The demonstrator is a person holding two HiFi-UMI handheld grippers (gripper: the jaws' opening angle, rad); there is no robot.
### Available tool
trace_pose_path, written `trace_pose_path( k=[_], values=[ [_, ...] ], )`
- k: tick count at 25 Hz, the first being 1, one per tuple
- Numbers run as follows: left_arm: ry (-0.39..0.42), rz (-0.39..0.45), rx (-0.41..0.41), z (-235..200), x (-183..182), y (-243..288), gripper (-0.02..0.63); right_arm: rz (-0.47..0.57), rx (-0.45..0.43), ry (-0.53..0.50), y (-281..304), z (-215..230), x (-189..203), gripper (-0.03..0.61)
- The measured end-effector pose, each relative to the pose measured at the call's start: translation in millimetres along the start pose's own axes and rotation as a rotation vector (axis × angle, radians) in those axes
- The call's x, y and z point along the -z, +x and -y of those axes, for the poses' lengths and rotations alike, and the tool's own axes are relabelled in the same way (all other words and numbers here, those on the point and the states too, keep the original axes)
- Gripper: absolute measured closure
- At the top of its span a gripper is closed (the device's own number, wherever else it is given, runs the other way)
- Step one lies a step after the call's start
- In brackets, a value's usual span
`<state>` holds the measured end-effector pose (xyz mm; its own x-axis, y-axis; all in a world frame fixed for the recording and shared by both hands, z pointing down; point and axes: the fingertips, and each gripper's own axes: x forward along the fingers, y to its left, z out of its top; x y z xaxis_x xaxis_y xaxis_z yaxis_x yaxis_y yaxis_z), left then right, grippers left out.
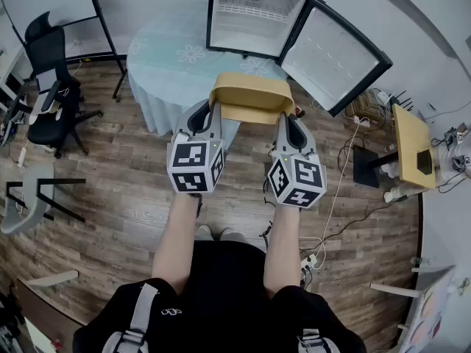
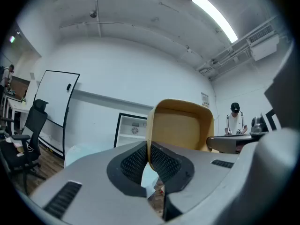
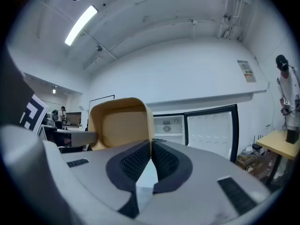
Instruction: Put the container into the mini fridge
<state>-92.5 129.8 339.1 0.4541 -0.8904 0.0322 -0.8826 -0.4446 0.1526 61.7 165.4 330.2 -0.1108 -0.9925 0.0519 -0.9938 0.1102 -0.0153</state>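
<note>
Carry step: my left tool [image 1: 215, 109] and right tool [image 1: 282, 118] each clench a side wall of the tan plastic container [image 1: 252, 98], held between them. Next: advance it level into the open white-lined mini fridge [image 1: 254, 13] ahead (door wide).

One container [image 1: 252, 98], one mini fridge [image 1: 254, 17], two tongs [image 1: 214, 115] [image 1: 283, 120]

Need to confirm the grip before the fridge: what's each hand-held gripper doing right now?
Left hand-held gripper: closed on the container, at its left rim.
Right hand-held gripper: closed on the container, at its right rim.
</note>
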Motion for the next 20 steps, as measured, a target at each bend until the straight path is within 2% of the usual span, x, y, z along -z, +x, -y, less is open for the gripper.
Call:
trace_pose_path(
  k=[16, 20],
  values=[
    [-0.001, -0.01, -0.036, 32, 10, 8, 0.592, 0.009, -0.05, 0.017, -10, 34, 4, 0.56],
    [-0.032, -0.006, -0.022, 46, 12, 11, 0.592, 0.021, -0.072, 0.02, -18, 47, 2, 0.555]
  ],
)
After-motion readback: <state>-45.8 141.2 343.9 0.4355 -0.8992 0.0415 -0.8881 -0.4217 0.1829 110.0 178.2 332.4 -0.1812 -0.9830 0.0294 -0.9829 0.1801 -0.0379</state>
